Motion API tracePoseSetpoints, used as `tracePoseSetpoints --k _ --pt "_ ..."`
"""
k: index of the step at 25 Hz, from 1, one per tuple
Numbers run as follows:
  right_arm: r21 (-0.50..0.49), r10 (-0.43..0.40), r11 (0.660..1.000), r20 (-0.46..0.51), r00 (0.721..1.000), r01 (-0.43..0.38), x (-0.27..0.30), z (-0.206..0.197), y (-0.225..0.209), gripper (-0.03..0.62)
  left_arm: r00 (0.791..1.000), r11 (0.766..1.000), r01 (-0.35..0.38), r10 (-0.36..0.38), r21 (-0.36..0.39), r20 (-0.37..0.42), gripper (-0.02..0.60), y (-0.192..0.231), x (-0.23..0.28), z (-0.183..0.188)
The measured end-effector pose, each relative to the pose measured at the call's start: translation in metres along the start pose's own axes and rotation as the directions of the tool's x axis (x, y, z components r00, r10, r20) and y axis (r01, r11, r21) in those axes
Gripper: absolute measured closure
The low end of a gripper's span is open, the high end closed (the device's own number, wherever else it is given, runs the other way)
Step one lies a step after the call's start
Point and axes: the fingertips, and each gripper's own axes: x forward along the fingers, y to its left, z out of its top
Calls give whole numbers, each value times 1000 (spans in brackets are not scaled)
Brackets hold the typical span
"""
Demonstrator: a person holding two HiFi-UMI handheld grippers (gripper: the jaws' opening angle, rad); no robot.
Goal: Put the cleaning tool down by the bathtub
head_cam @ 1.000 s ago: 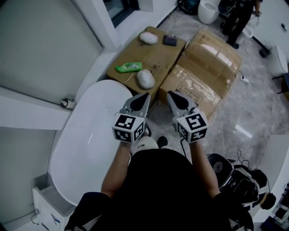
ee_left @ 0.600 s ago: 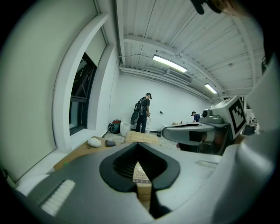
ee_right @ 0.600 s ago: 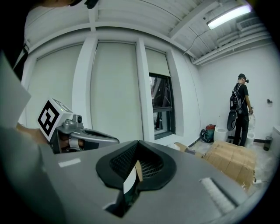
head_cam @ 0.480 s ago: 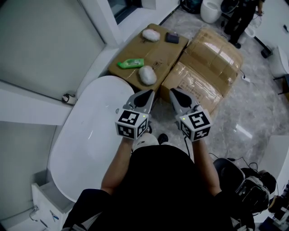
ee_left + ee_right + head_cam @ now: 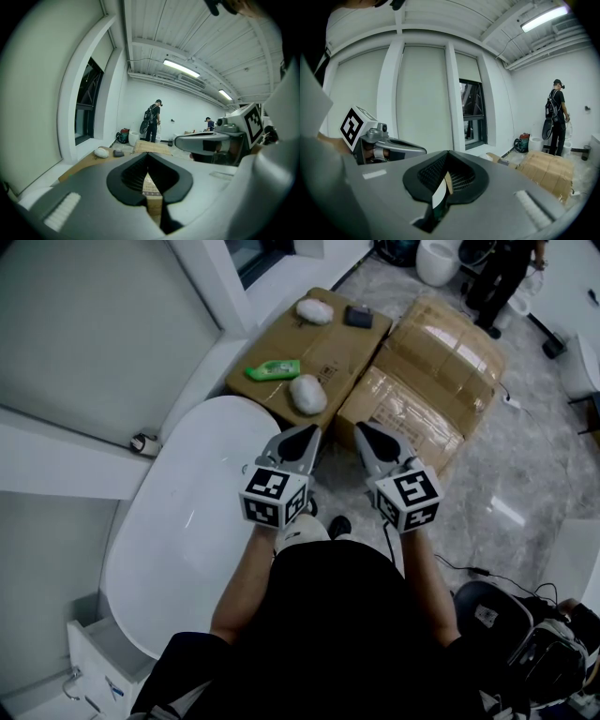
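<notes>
The left gripper [image 5: 304,435] and right gripper [image 5: 362,433] are hovering side by side, each with jaws pressed together and gripping nothing. The tub [image 5: 187,521] is lying just left of them. Beyond, a white pad [image 5: 307,393] is sitting on a box [image 5: 337,357] near a green bottle [image 5: 274,370], apart from both grippers.

The white oval bathtub [image 5: 183,521] looks smooth and glossy. The brown cardboard boxes [image 5: 342,357] are matt; the grey stone floor [image 5: 534,456] shines.

I count: two cardboard boxes [image 5: 328,357] [image 5: 441,371], two white lumps [image 5: 314,310] [image 5: 307,394], one green bottle [image 5: 274,370], one dark pad [image 5: 357,318], one bathtub [image 5: 187,521].
</notes>
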Motion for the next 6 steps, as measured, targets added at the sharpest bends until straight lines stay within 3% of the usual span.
tracePoseSetpoints --k 6 --pt "8 -9 1000 5 1000 9 1 0 -1 588 1000 1000 -4 4 -2 -1 583 3 0 -1"
